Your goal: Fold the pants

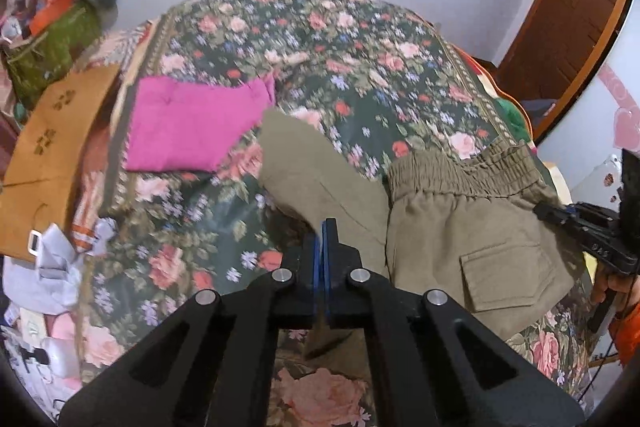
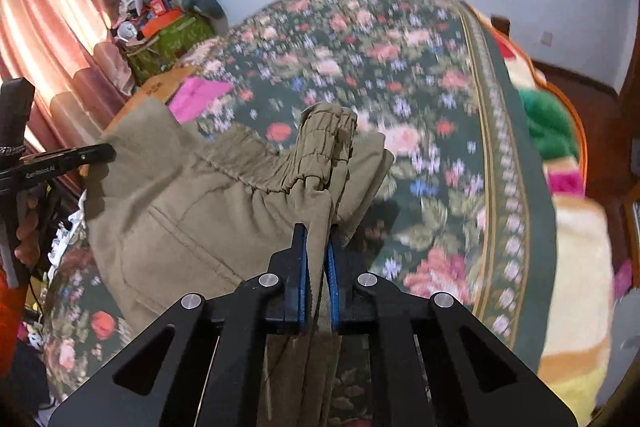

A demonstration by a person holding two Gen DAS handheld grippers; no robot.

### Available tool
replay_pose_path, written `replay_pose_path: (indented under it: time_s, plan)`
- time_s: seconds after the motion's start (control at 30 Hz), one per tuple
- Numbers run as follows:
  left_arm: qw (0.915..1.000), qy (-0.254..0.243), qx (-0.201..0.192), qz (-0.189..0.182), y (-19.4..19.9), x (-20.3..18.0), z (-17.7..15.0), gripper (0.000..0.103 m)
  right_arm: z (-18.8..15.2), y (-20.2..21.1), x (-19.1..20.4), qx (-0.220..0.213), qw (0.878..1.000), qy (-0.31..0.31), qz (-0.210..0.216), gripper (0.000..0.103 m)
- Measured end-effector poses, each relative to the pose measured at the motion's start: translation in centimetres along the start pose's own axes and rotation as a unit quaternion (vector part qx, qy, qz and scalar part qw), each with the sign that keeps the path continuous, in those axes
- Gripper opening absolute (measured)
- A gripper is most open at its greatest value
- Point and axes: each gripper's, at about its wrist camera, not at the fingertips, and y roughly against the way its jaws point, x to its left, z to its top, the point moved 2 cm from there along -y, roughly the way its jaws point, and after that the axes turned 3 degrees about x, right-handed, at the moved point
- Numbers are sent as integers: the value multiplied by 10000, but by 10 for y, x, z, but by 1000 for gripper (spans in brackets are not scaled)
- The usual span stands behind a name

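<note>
Your left gripper (image 1: 323,227) points forward across the bed, its blue-padded jaws pressed flat together; olive fabric runs just beneath and behind them, but you cannot tell from this view whether any of it is pinched. Your right gripper (image 2: 318,233) also aims forward, and its jaws are clamped on a gathered fold of the pants (image 2: 192,211), the cloth running down between the pads and hanging out below. In the left wrist view your right gripper shows at 3 o'clock, its black tip at the pants' side, with your hand (image 1: 612,291) wrapped around the handle below it. The pants (image 1: 472,235) are olive with a ruched elastic waistband (image 1: 460,167) at 2 o'clock and a flapped pocket (image 1: 504,275) toward 4 o'clock; one leg stretches up toward 11 o'clock. They are partly lifted over the floral bedspread (image 1: 340,55). A folded pink garment (image 1: 192,127) lies flat on the bedspread at 10 o'clock, near the leg's end.
</note>
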Motion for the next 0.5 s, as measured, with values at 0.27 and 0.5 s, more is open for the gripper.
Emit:
replay_pose_path:
  time_s: [0.27,0.5]
  plan:
    - [9979,-75,-608,230,46,8,28,0,35,15,21,-350,9987,359,-70,7]
    - [9994,307,143,39,11,28,19,48,29,8,15,-192,9991,348,-118,7]
